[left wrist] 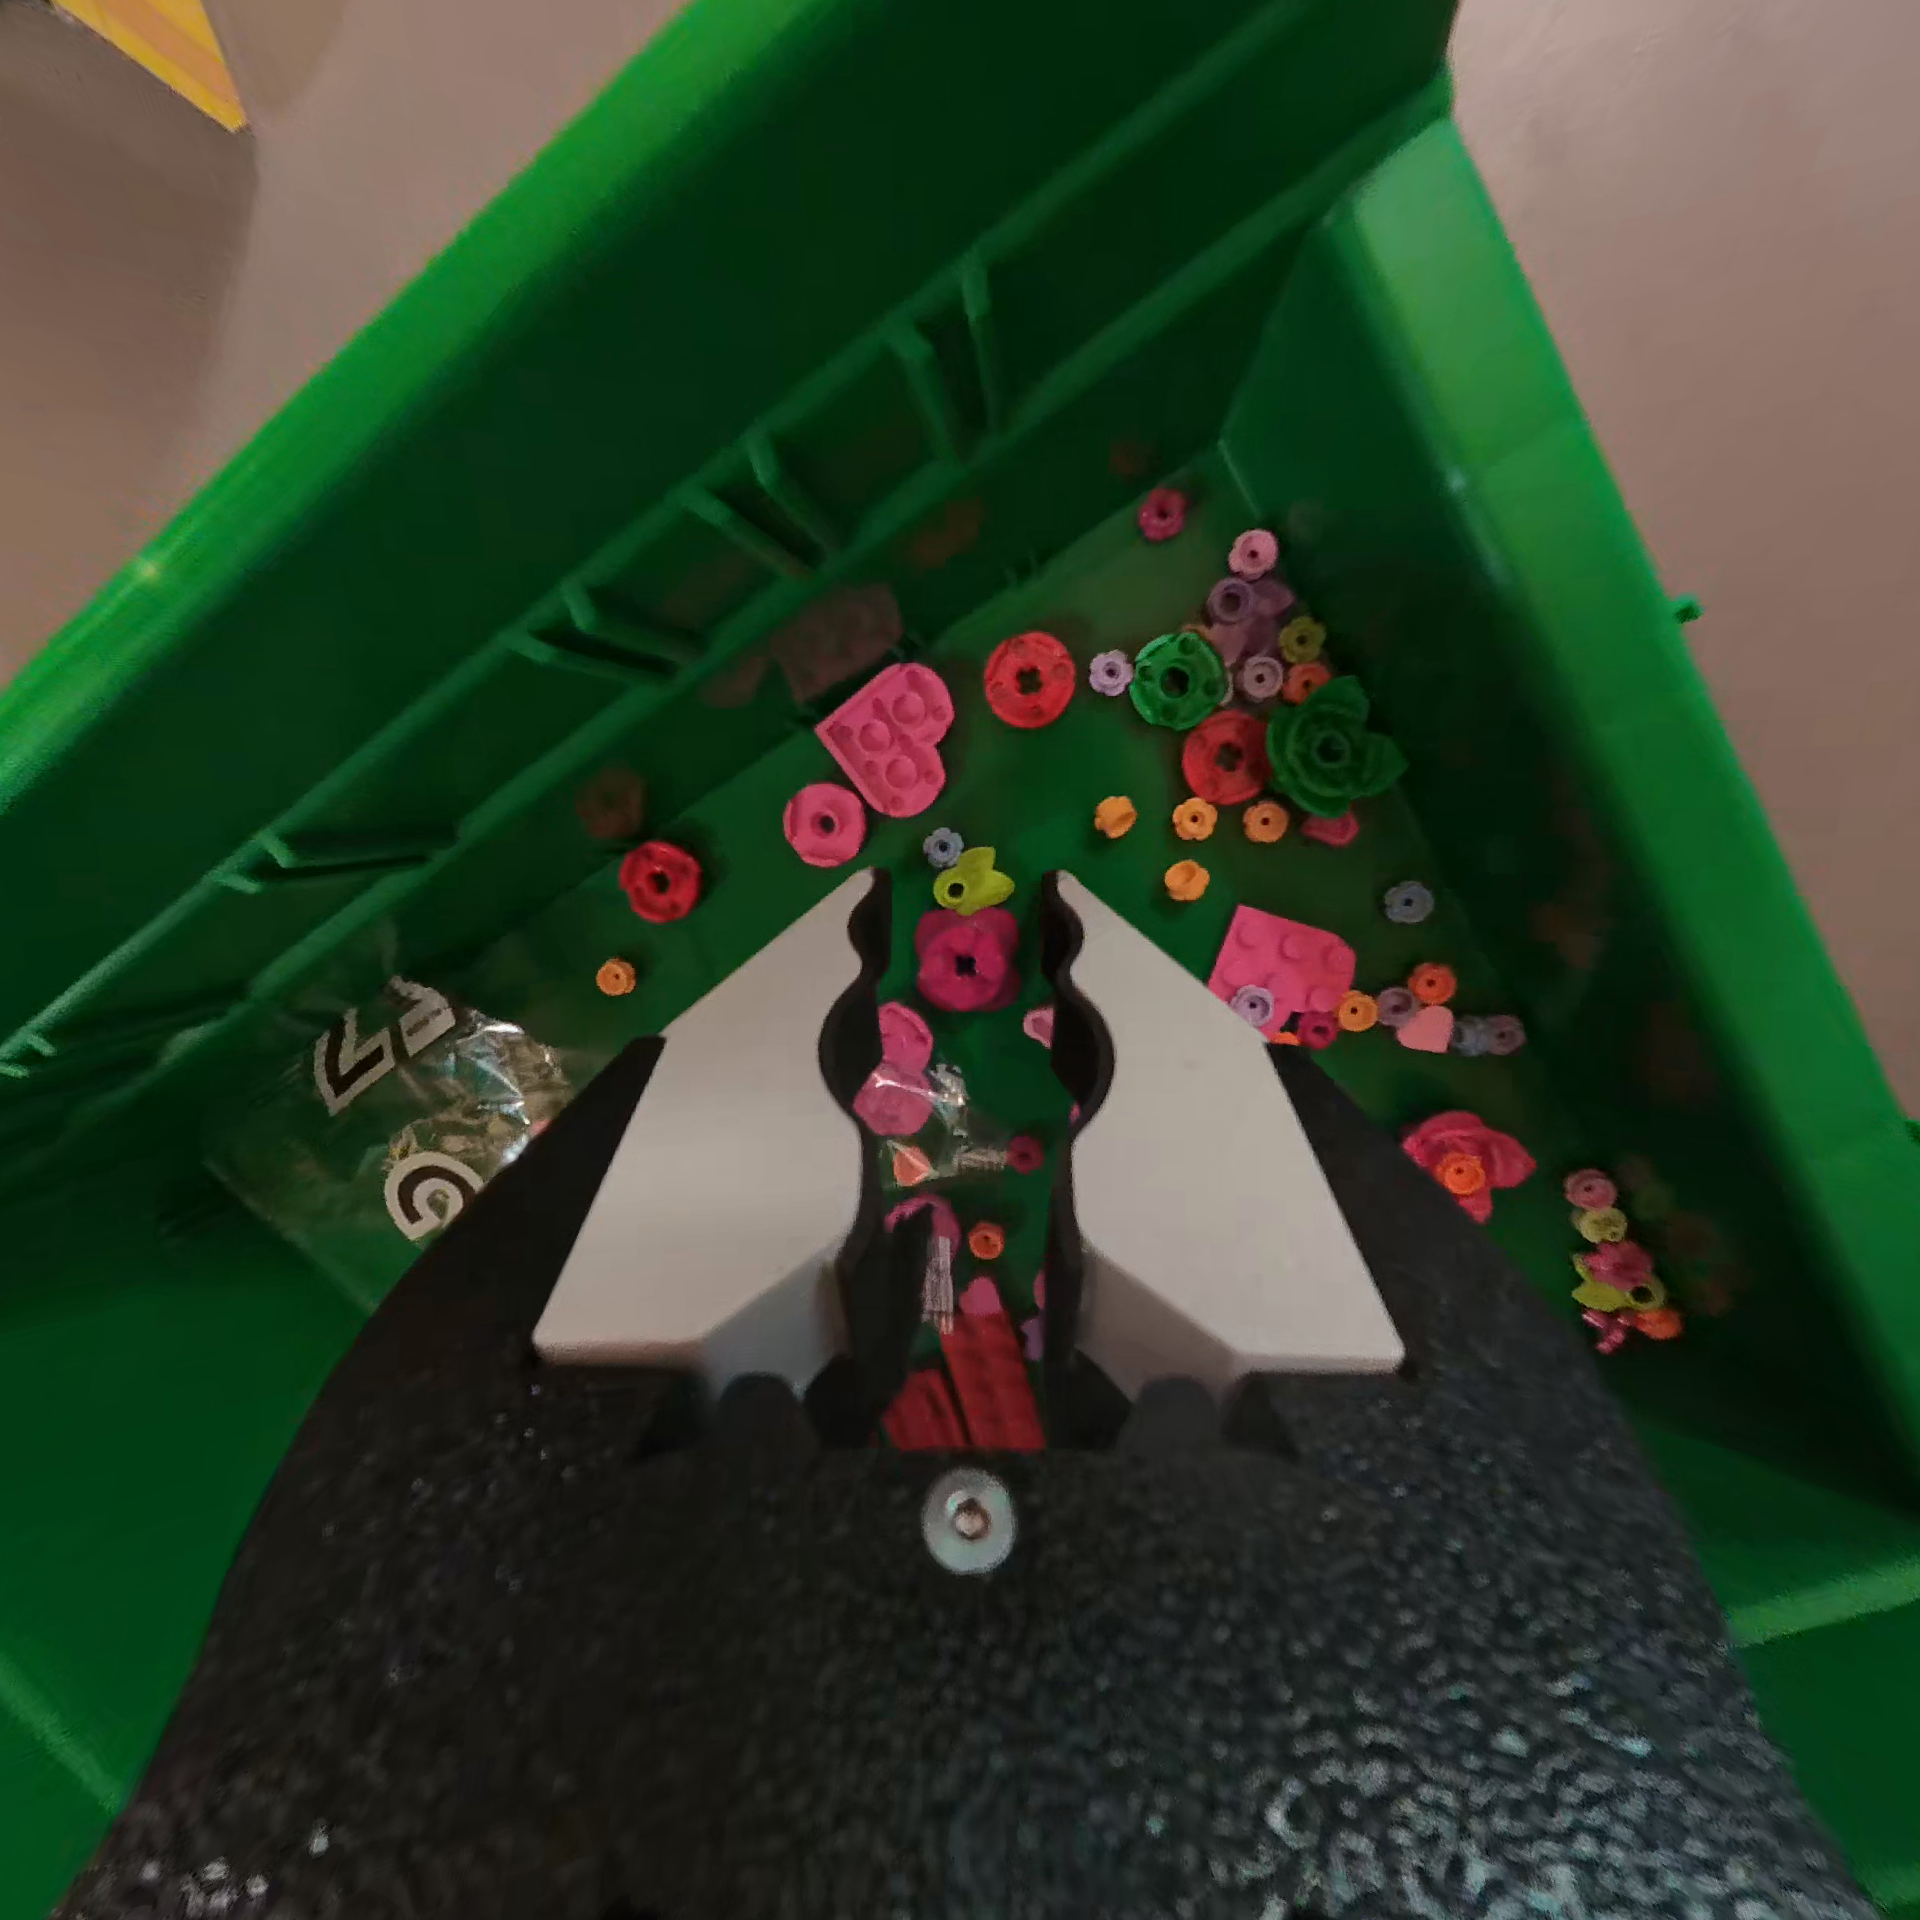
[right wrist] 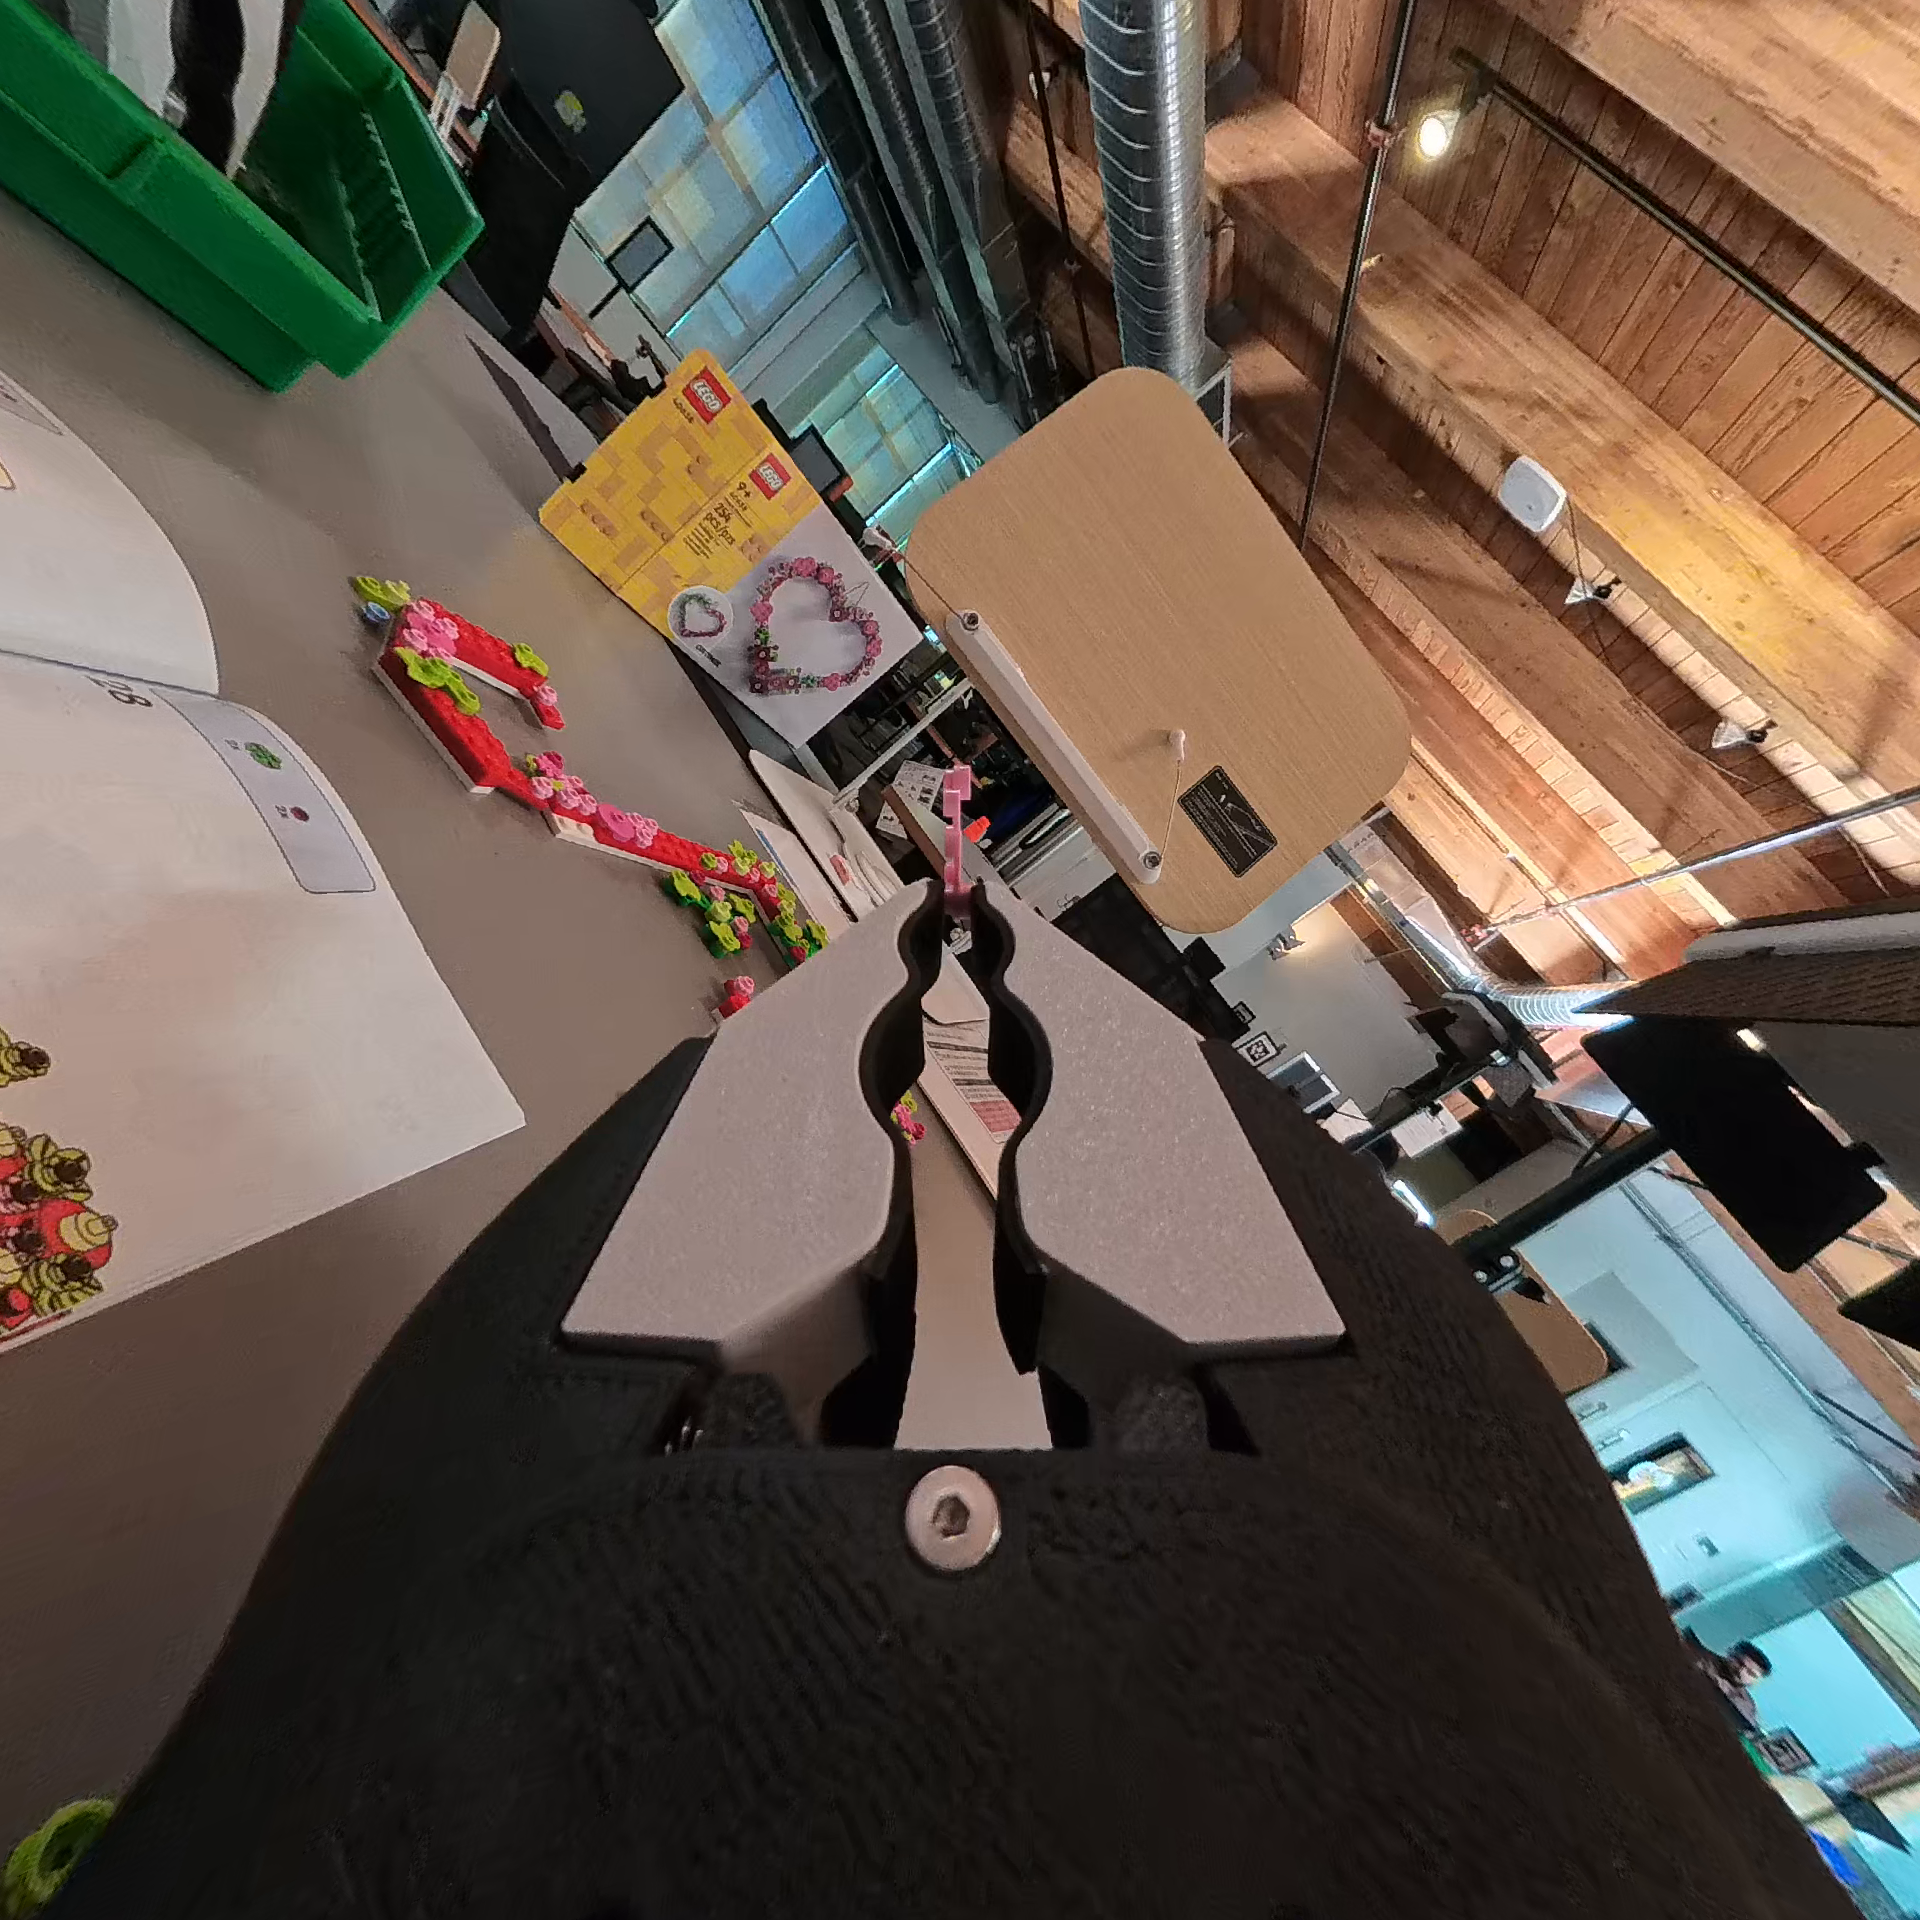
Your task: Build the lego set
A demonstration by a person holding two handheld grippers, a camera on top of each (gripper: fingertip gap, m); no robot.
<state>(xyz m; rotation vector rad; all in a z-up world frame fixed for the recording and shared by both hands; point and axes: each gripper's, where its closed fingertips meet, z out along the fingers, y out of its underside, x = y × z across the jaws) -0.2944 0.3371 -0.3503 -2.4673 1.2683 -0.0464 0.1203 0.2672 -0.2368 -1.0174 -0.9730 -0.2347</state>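
Observation:
In the left wrist view my left gripper [left wrist: 966, 883] is open inside a green bin [left wrist: 623, 364], just above its floor. A magenta round flower piece [left wrist: 966, 961] lies between the fingers, with a lime piece [left wrist: 971, 878] at the tips. Many small pieces lie around: a pink heart plate [left wrist: 888, 738], red round plates [left wrist: 1027, 677] and green leaf pieces [left wrist: 1328, 746]. In the right wrist view my right gripper [right wrist: 956, 899] is shut on a thin pink piece [right wrist: 956, 826], held in the air and tilted. The partly built red heart with flowers [right wrist: 582, 769] lies on the grey table [right wrist: 540, 987].
An open instruction booklet [right wrist: 208, 935] lies at the left of the table. The yellow set box [right wrist: 727, 540] stands behind the build. The green bin [right wrist: 208, 260] is at the table's far left. A clear plastic bag [left wrist: 416, 1091] lies in the bin.

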